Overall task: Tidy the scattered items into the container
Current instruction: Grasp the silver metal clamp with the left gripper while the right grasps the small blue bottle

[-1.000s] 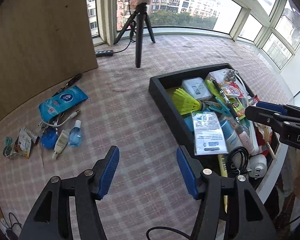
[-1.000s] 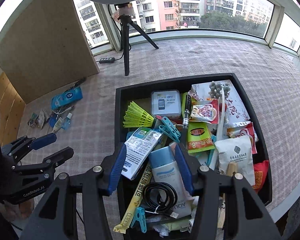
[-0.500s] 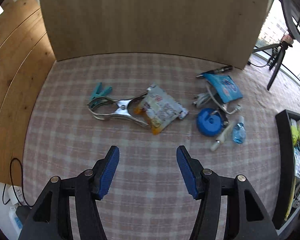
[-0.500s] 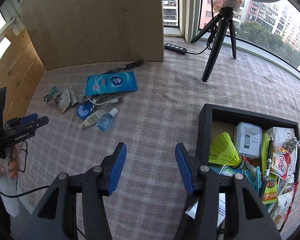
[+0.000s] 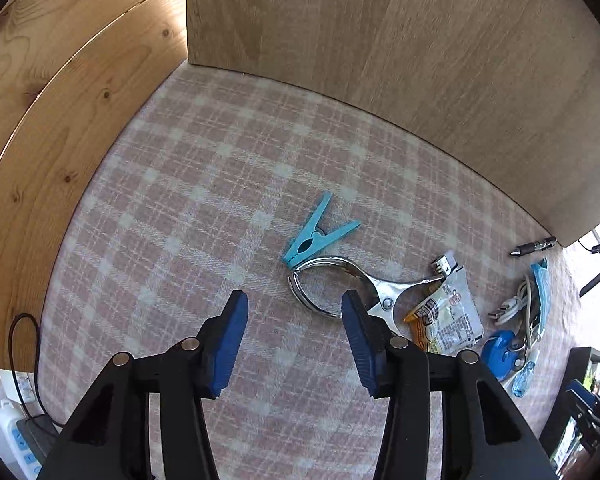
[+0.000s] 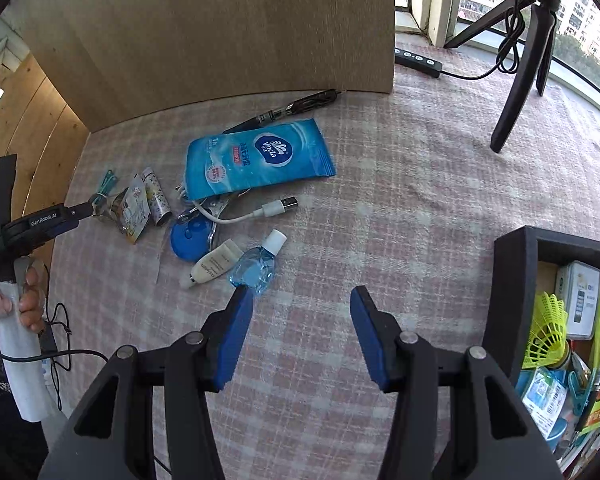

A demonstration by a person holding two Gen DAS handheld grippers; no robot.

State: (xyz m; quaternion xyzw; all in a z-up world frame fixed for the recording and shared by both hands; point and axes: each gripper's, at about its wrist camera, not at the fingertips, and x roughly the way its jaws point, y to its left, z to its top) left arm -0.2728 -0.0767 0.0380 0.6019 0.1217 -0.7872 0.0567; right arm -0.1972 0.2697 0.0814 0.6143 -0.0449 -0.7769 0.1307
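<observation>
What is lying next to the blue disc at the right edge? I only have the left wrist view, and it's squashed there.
Observer: In the right wrist view, a small clear blue bottle with a white cap lies near the blue disc, with a cream tube beside it.
Operator: What's in the container?
Observer: The black container, off to the right, holds a yellow shuttlecock among many packets.
Operator: Is the right gripper carrying anything?
Observer: No. The right gripper is open and empty over the plaid cloth, with one pad close to the bottle.
</observation>
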